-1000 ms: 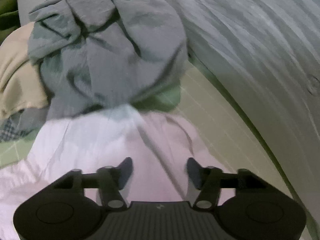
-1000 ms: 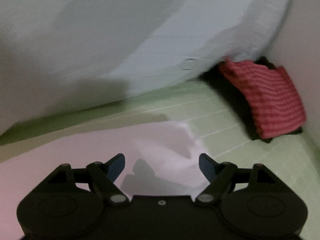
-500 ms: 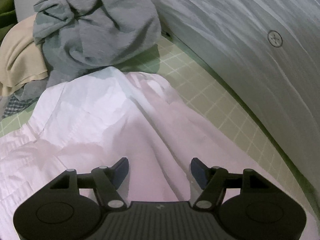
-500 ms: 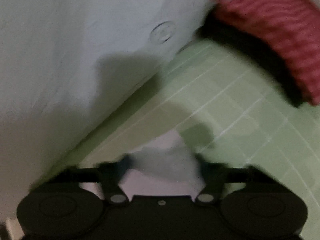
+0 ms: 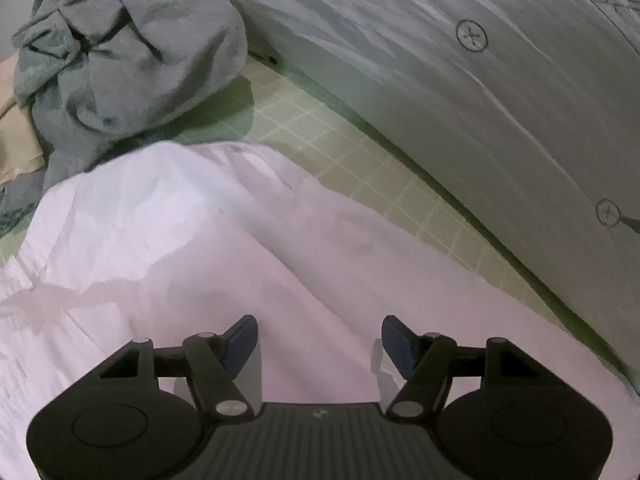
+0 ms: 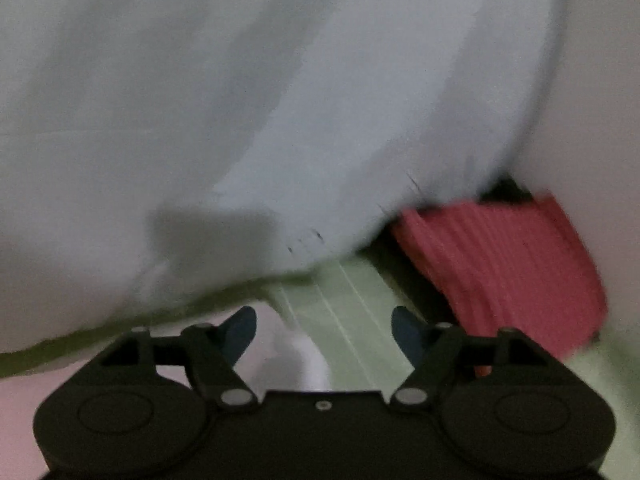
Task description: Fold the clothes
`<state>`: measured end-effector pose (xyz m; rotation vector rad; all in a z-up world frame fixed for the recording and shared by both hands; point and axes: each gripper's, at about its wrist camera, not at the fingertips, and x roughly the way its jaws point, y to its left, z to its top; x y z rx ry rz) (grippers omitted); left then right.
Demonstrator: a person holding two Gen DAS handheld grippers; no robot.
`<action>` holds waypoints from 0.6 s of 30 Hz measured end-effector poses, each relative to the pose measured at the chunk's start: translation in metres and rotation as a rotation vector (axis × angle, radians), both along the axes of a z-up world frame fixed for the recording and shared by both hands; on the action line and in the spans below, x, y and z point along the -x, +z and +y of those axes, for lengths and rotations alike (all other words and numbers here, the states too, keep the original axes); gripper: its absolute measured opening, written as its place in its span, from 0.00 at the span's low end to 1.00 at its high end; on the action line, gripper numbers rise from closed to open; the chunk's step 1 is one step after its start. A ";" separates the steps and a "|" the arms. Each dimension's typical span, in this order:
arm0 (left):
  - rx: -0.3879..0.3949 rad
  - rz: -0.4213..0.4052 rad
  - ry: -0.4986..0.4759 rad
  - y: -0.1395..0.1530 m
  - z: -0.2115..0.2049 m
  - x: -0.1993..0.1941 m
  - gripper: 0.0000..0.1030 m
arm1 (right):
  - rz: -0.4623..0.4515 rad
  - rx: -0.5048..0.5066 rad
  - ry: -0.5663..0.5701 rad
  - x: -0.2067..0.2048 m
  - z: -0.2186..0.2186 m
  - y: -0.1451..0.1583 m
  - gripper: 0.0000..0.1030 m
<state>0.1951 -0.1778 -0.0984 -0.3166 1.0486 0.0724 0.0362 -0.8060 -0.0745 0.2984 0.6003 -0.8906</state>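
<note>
A pale pink garment [image 5: 248, 248] lies spread on the green gridded mat [image 5: 360, 160], with a raised fold running across it. My left gripper [image 5: 319, 338] is open and empty, low over the pink cloth. In the right wrist view, my right gripper [image 6: 324, 330] is open and empty over the corner of the pink garment [image 6: 296, 356], at the mat's [image 6: 352, 320] far side. This view is blurred.
A crumpled grey garment [image 5: 120, 52] sits at the back left on a beige one [image 5: 16, 140]. A grey-white sheet [image 5: 480, 80] rises along the mat's far edge and also shows in the right wrist view [image 6: 280, 100]. A folded red striped cloth [image 6: 504, 264] lies at right.
The left gripper has drawn back and right over the pink garment, so the grey pile looks farther away. The right gripper swung about, stayed open, and now sits over the garment's corner.
</note>
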 end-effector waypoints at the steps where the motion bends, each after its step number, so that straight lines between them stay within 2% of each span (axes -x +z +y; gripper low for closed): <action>1: -0.002 0.010 -0.002 -0.002 -0.001 0.001 0.68 | -0.027 -0.032 -0.043 0.014 0.004 -0.007 0.77; 2: -0.004 0.020 -0.005 -0.005 -0.002 0.002 0.68 | -0.027 -0.062 -0.089 0.025 0.007 -0.015 0.77; 6: -0.008 0.060 -0.015 -0.012 -0.008 0.004 0.68 | -0.009 -0.169 -0.116 0.035 0.016 -0.049 0.75; 9: -0.012 0.055 -0.031 -0.008 -0.014 0.007 0.68 | 0.006 -0.248 -0.135 0.043 0.022 -0.074 0.75; 12: -0.013 0.047 -0.037 -0.003 -0.017 0.010 0.68 | 0.011 -0.232 -0.149 0.030 0.023 -0.079 0.74; 14: -0.003 0.043 -0.032 0.000 -0.018 0.013 0.68 | 0.017 -0.241 -0.165 0.024 0.017 -0.079 0.69; 15: 0.002 0.041 -0.030 0.001 -0.019 0.014 0.68 | 0.019 -0.236 -0.170 0.024 0.017 -0.077 0.52; 16: 0.008 0.041 -0.030 0.002 -0.019 0.015 0.68 | 0.041 -0.216 -0.144 0.022 0.017 -0.077 0.29; 18: 0.003 0.041 -0.035 0.004 -0.020 0.018 0.68 | 0.061 -0.173 -0.089 0.020 0.020 -0.073 0.08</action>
